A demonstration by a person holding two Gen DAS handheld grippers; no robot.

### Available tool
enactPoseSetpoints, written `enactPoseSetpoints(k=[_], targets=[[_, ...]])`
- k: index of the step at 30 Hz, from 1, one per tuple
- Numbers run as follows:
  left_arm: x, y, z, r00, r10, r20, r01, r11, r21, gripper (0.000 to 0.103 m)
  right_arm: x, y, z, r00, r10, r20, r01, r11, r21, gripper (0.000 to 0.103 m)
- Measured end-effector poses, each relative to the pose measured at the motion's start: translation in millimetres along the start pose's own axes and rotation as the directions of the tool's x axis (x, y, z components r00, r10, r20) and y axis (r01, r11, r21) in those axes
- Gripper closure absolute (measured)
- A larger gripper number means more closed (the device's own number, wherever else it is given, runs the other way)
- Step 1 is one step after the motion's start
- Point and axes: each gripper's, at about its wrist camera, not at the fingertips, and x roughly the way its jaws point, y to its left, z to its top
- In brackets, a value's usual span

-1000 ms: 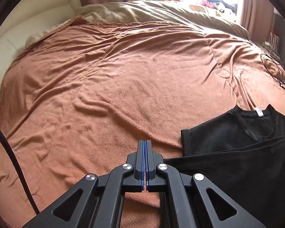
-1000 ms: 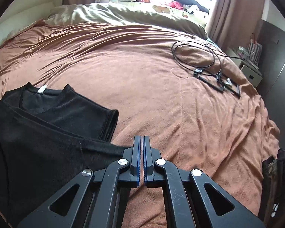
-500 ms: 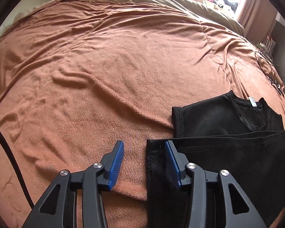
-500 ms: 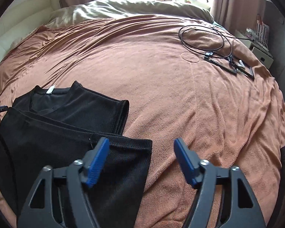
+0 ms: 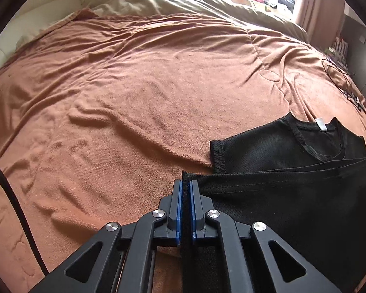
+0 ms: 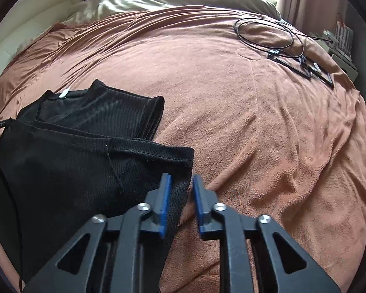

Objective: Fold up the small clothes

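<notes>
So we've got the black tee lying on the brown blanket near the front edge of the bed, already folded partway: bottom half flipped up over the chest, collar w/ the white tag poking out at the far end.

Left gripper is pinched down on the left edge of the folded layer, fabric sandwiched between the blue pads. Right gripper is straddling the right edge, jaws narrow but w/ a visible gap, so not clamped imo.

Handling-wise: looks like thin mesh/knit stuff, super light & floppy, zero stiffness. It'll sag in the middle when we lift it and prob drag on the fuzzy blanket rather than slide. Not fragile, but the layers can slip apart if we only catch the top one.

Best grab spots are the two side edges close to the corners, right at the fold, biting thru all layers. Keep both hands level & a bit of tension btw them so it doesn't bunch. There's a black cable further back on the bed, well clear of the shirt.
</notes>
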Motion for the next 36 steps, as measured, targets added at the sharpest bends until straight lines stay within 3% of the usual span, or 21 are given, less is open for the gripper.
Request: enactPoseSetpoints(k=[11,16,17,19,20,21,25,26,28,30,31,36], targets=[[-16,6,18,0.999,0.012,0.048,-0.011,1.0,-0.02,0.097,-29,-6,8,0.996,-0.02,0.084,0.017,0.999,0.037,0.103],[-15,6,19,0.999,0.018,0.049,-0.017,1.0,-0.011,0.097,-21,-4,8,0.999,0.035,0.036,-0.037,0.998,0.056,0.103],[-14,5,19,0.999,0.021,0.046,-0.02,1.0,-0.009,0.097,-18,-4,9,0.999,0.027,0.034,-0.029,0.998,0.059,0.1],[-11,5,20,0.999,0.02,0.041,-0.019,1.0,-0.013,0.097,-11,-5,11,0.999,0.031,0.028,-0.033,0.996,0.078,0.078],[-11,5,20,0.999,0.02,0.041,-0.019,1.0,-0.014,0.097,-9,-5,12,0.999,0.032,0.032,-0.035,0.996,0.088,0.055],[-10,5,21,0.999,0.02,0.042,-0.02,1.0,-0.014,0.097,-6,-5,14,0.999,0.032,0.041,-0.036,0.995,0.096,0.044],[-8,3,24,0.999,0.025,0.044,-0.025,1.0,-0.003,0.097,7,-6,17,0.998,0.058,0.032,-0.061,0.99,0.127,0.044],[-8,2,25,0.999,0.026,0.045,-0.026,1.0,0.0,0.097,11,-6,17,0.998,0.063,0.027,-0.066,0.99,0.125,0.048],[-6,2,27,0.999,0.028,0.046,-0.028,1.0,0.002,0.097,20,-6,19,0.998,0.07,0.002,-0.07,0.99,0.12,0.068],[-4,2,30,0.998,0.029,0.047,-0.029,1.0,0.002,0.097,25,-7,22,0.998,0.057,-0.007,-0.055,0.991,0.119,0.098],[-3,2,31,0.998,0.03,0.048,-0.03,1.0,0.002,0.097,24,-7,23,0.999,0.039,-0.002,-0.038,0.992,0.118,0.103],[4,0,40,0.997,0.041,0.058,-0.041,0.999,0.005,0.097,17,-10,31,0.999,0.006,0.05,-0.013,0.99,0.144,0.103]])
